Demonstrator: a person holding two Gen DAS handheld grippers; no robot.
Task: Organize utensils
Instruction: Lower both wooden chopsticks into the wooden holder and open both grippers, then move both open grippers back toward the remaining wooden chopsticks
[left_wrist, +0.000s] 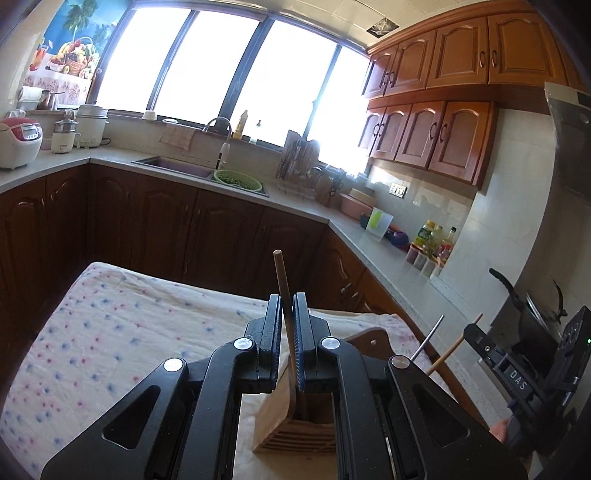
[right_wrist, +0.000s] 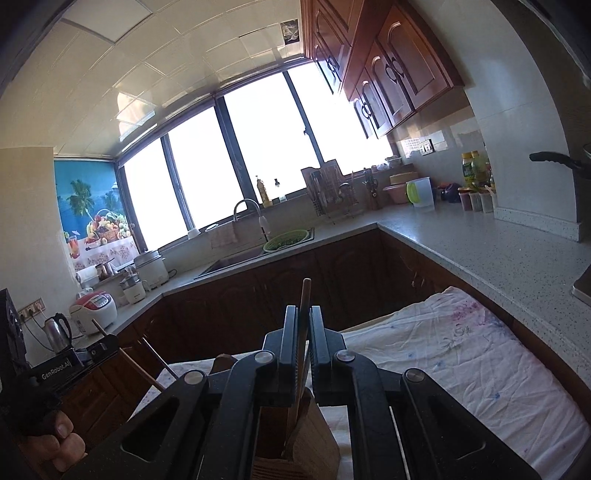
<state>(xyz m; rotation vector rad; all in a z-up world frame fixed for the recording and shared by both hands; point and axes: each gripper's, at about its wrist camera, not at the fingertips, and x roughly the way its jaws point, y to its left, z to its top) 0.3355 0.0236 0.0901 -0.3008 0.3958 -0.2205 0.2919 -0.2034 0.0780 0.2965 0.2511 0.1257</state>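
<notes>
My left gripper (left_wrist: 287, 314) is pinched narrow on a dark wooden-handled utensil (left_wrist: 283, 291); the shaft runs up between the pads and its lower end drops into the wooden holder (left_wrist: 280, 417) right under the jaws. My right gripper (right_wrist: 303, 325) is likewise clamped tight on a second wooden stick (right_wrist: 305, 314), its lower end going down into the same holder, seen from this side as a slatted box (right_wrist: 317, 435). Whether either tip touches the holder floor I can't tell; the gripper bodies hide it.

Handling, my guess: both pieces are light, stiff and not fragile. Smooth round wood could twist or slide in the pads, so a mid-shaft hold well above the working end seems right, and that is about where both grips sit now. The left one widens into a flat blade low down, so it probably needs to go in edge-aligned with the slot.

Containers: the holder has open compartments; the one visible in the left view looks dark and mostly free apart from the blade. It stands on a flowered cloth (left_wrist: 122, 325) over the table. From the left view a thin metal rod (left_wrist: 428, 338) and another wooden stick (left_wrist: 456, 345) show near the right gripper; what they stand in is hidden.
</notes>
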